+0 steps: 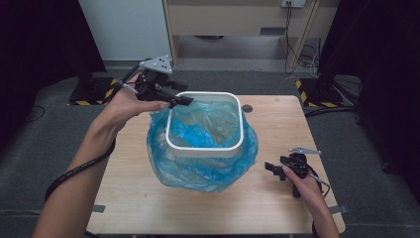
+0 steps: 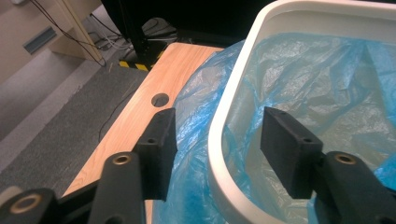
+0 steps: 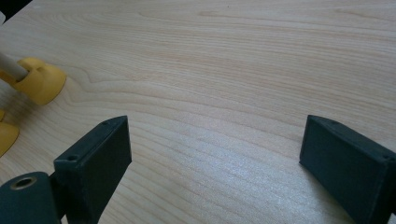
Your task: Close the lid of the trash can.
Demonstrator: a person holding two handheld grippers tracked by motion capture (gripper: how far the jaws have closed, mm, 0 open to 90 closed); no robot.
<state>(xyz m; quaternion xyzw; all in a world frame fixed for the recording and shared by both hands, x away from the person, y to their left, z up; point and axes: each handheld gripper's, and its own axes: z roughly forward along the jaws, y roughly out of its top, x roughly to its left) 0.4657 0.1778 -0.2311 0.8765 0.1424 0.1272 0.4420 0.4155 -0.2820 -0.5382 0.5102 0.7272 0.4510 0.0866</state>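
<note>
Left gripper (image 2: 215, 144) of mine hangs open astride the white bin's rim (image 2: 224, 121) at its far left corner — one jaw outside over the draped blue bag (image 1: 208, 171), one inside. Right gripper (image 1: 275, 167) rests open on the table (image 1: 277, 208), well apart, so the left is nearer the bag's edge.

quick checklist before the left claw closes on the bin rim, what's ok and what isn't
1. Left claw open: ok.
2. Jaws straddle the rim of the white square plastic bin, one outside, one inside: ok.
3. Crinkled blue plastic bag draped over the rim all round: ok at the near corner, cannot tell at the far side.
4. Bag film caught between the jaws with the rim: cannot tell.
5. Right claw open over the light wooden table, away from the bin: ok.
</note>
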